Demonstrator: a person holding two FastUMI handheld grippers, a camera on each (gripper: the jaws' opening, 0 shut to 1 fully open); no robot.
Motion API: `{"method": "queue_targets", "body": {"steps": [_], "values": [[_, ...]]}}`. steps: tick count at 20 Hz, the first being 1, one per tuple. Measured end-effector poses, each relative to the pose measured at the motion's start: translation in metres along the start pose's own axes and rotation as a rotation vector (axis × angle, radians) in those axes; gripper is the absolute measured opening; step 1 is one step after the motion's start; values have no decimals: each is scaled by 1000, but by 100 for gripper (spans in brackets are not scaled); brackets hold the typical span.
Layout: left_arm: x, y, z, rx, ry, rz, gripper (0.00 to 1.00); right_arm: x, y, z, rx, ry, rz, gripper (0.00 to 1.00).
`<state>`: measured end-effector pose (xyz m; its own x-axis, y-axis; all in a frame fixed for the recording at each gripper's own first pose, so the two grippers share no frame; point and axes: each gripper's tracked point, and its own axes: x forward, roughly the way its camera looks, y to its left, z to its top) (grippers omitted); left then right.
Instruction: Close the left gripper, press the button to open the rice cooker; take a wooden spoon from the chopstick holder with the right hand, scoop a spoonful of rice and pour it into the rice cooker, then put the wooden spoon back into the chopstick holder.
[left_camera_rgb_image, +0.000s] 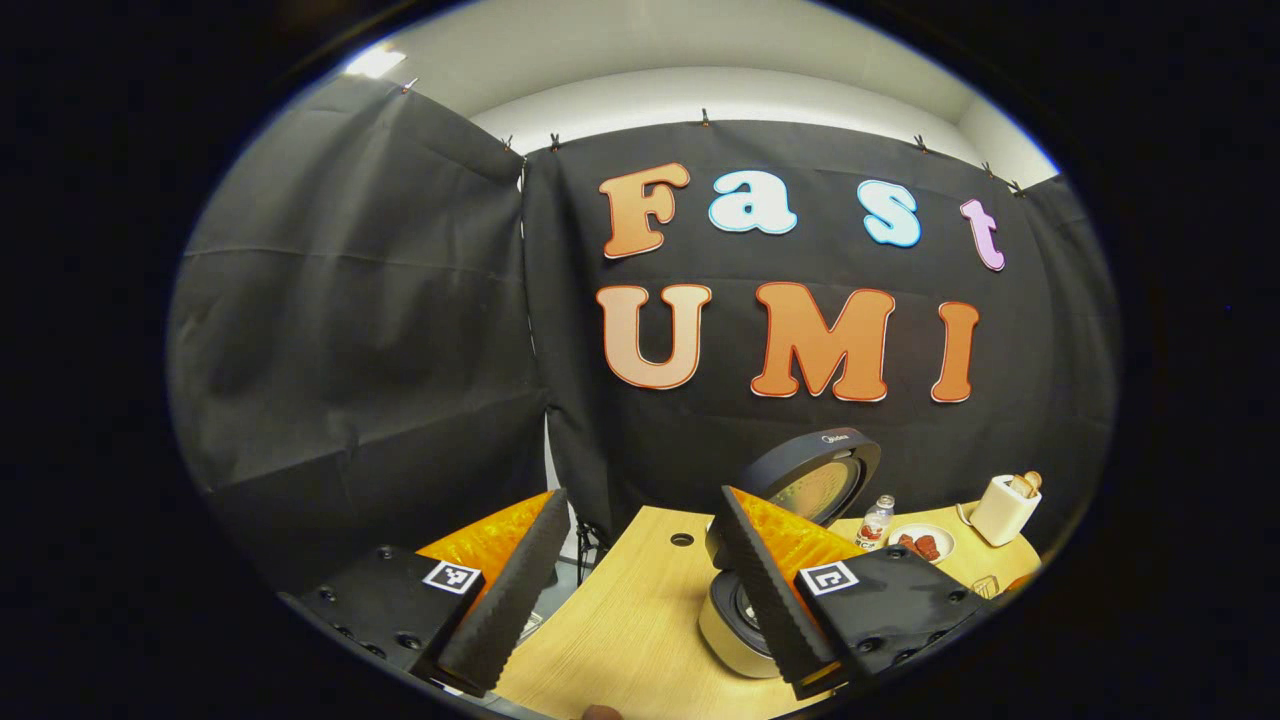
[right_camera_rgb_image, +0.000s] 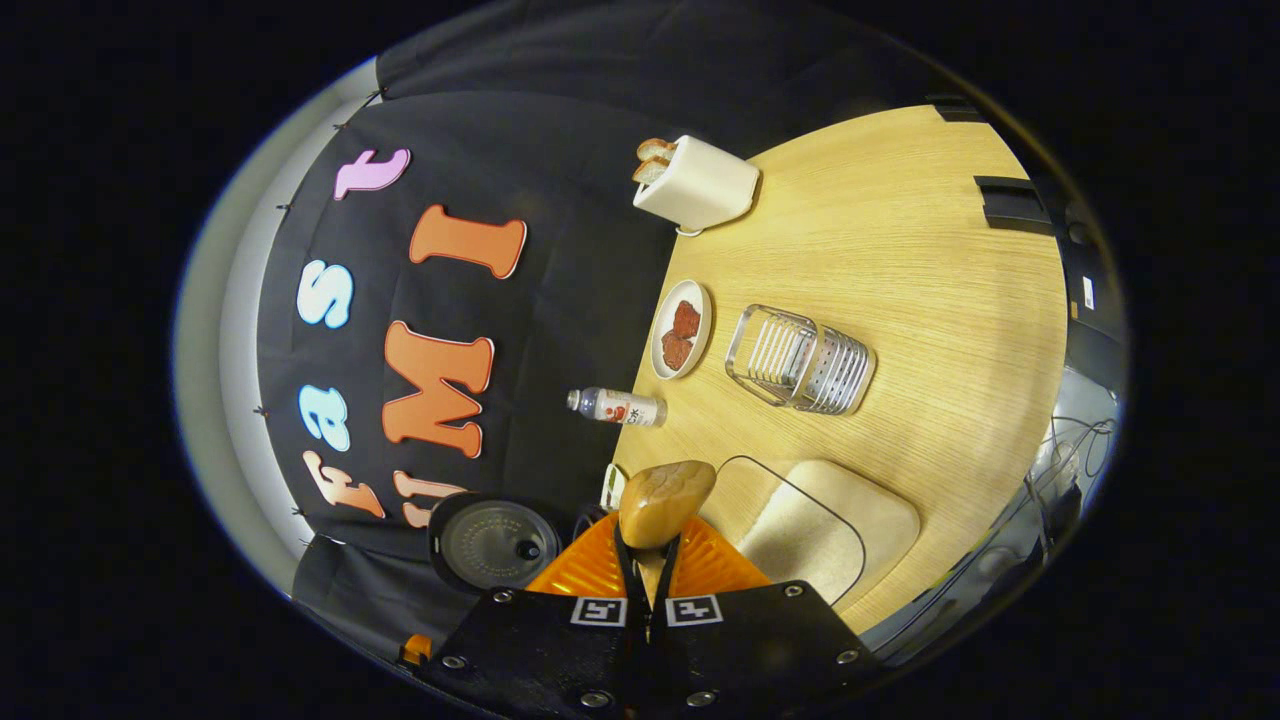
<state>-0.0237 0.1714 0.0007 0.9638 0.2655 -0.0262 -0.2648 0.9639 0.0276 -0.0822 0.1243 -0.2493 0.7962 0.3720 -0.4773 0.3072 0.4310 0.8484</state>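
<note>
My left tongs (left_camera_rgb_image: 640, 590) hang wide open and empty above the tabletop (left_camera_rgb_image: 630, 620), with the rice cooker (left_camera_rgb_image: 800, 500) just behind, lid up; I can't read its lid badge. My right tongs (right_camera_rgb_image: 648, 560) are clamped on the wooden spoon (right_camera_rgb_image: 662, 500). The chopstick holder (right_camera_rgb_image: 805, 360) stands further off.

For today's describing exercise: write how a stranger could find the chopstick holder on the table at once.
In the right gripper view, start at the wooden table. Between the white toaster and the pale rice container stands the chopstick holder, beside a plate and a bottle. It alone is shiny slotted metal, and it looks empty.
</note>
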Motion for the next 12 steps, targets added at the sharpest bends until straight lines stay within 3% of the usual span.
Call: {"method": "queue_targets", "body": {"steps": [6,12], "values": [[3,-1,-8,-14,2,-3,100,5,54,5,13,16,59,0],[11,5,-15,-16,22,-1,100,41,124,0,-37,47,148,0]]}}
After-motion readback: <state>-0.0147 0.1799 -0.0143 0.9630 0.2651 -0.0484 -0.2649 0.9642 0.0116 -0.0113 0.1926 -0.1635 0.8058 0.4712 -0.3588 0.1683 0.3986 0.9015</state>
